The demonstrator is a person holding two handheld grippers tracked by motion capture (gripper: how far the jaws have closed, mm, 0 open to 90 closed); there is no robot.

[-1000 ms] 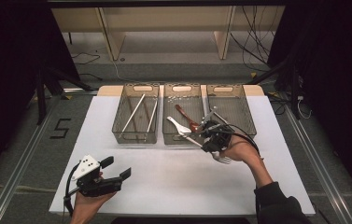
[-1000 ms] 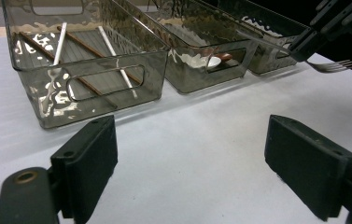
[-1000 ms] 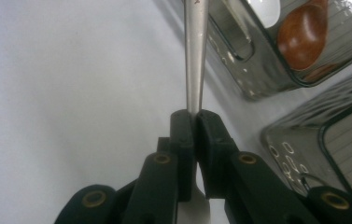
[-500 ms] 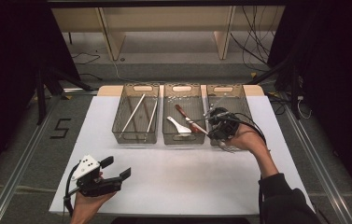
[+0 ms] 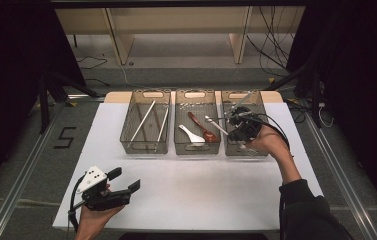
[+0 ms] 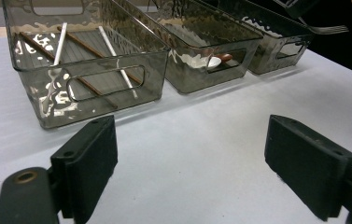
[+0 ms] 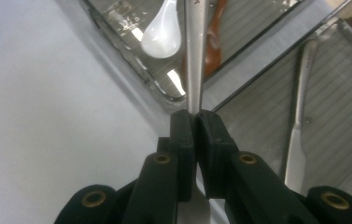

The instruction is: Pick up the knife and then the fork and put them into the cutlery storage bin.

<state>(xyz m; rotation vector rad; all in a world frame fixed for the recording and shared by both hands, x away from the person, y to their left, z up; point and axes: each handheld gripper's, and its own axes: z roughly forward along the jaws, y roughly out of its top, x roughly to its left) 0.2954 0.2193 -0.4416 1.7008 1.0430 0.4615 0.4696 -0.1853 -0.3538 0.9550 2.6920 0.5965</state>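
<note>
Holding: right gripper (image 7: pixel 196 116) pinches a slim silver utensil, likely a fork (image 7: pixel 195 51), above the right bin (image 5: pixel 242 151).
Nearby: white spoon (image 5: pixel 192 135), brown spoon (image 5: pixel 203 129) in middle bin (image 5: pixel 196 149).
Idle: left gripper (image 6: pixel 190 168) spread over the bench (image 5: pixel 201 190).

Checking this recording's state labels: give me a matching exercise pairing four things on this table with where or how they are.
Things:
1. white spoon
2. chopsticks
3. fork
4. left tongs

Places or states:
A. clamped in the right tongs
B. open, over the white table
C. lying in the left bin
D. lying in the middle bin

Pairs: 1-D, 2-C, 3-A, 4-B
</note>
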